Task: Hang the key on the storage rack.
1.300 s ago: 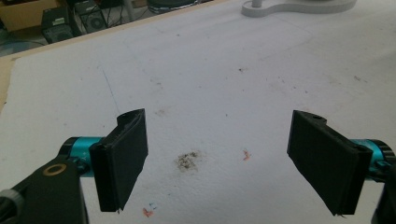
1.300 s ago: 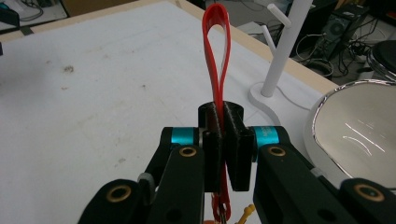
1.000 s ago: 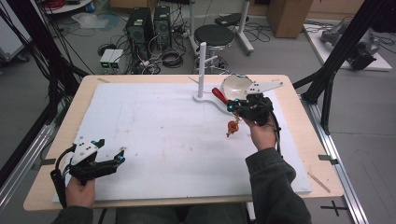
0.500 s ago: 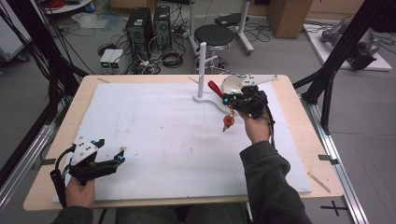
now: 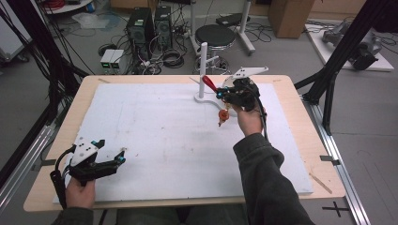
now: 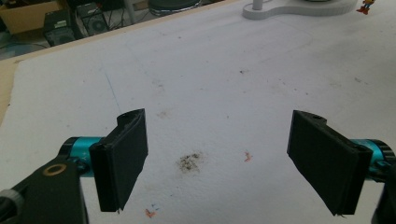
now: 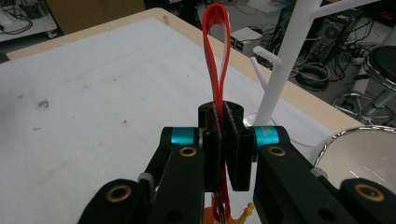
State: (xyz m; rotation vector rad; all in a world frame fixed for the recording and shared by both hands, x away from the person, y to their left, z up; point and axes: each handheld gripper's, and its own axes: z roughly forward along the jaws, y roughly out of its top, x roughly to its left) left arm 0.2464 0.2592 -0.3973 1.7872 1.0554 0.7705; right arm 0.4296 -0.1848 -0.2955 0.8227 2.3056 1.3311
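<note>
— Looking from the high view, what are the right tongs (image 5: 224, 96) doing?
— Gripping a red loop (image 5: 209, 84) beside the white stand (image 5: 203, 70); a charm (image 5: 223, 115) is dangling below.
— Left gripper view?
— Left tongs (image 6: 229, 161) are gaping over the tabletop (image 6: 210, 84).
— Right gripper view?
— Tongs are clenching the loop (image 7: 217, 56).

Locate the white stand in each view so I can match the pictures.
High view: the stand rises at top centre, left of the right tongs.
Left gripper view: its base lies at the top edge, right.
Right gripper view: its pole rises right of centre.
Shared landmark: white mat.
</note>
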